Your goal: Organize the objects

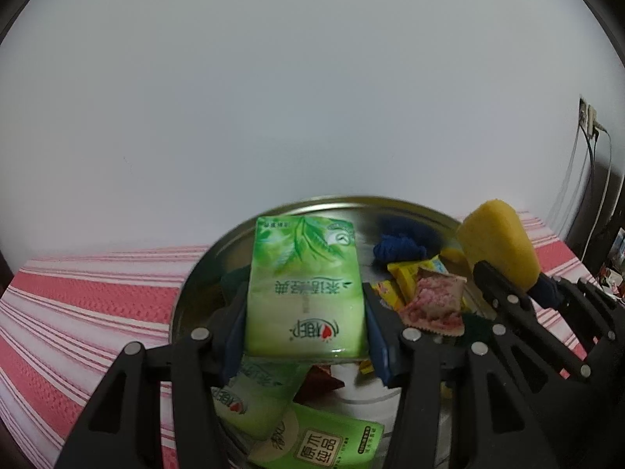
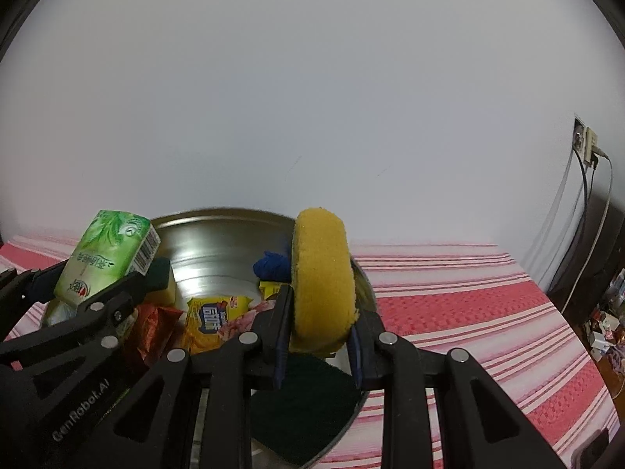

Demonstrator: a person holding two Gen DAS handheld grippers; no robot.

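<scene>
My left gripper is shut on a green tissue pack and holds it above a round metal basin. The pack also shows in the right wrist view. My right gripper is shut on a yellow sponge, held upright over the basin's right rim. The sponge also shows in the left wrist view. In the basin lie more green tissue packs, yellow snack packets, a pink packet, blue yarn and a dark green scouring pad.
The basin stands on a red and white striped cloth. A white wall rises behind. A wall socket with cables is at the far right, above dark furniture and clutter.
</scene>
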